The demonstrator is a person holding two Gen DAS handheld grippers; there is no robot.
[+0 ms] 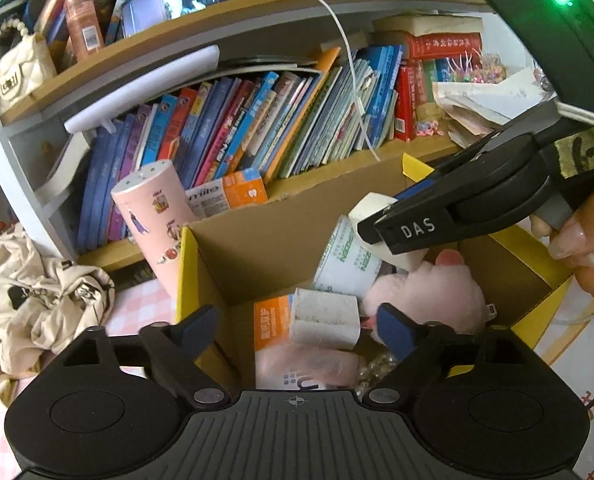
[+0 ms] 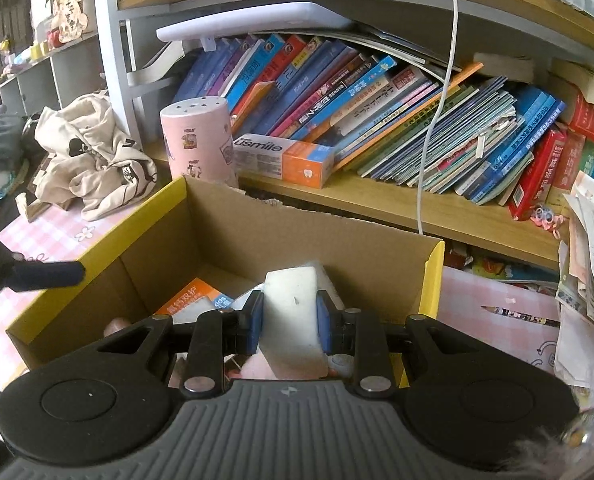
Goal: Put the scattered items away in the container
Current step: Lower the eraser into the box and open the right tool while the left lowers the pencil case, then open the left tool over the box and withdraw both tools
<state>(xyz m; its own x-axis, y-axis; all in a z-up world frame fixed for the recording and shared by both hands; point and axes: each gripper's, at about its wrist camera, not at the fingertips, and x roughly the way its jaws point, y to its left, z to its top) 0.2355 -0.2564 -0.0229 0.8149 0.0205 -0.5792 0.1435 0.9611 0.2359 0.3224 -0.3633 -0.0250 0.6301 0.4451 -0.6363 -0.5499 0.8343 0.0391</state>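
While tilted over the box (image 2: 377, 236), right claw (image 2: 289, 326) pinches a white block (image 2: 293, 312)

Left gripper (image 1: 297, 326): jaws spread wide, nothing between the pads, pointing downward. Right gripper (image 2: 291, 322): jaws closed, both pads pressing a white block (image 2: 293, 312). A hand (image 1: 581, 236) grips the right gripper's handle.

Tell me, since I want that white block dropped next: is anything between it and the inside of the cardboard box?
Nothing visible blocks it. The right gripper holds the white block over the open cardboard box. Below lie a pink plush toy, a second white block and an orange packet, with room left.
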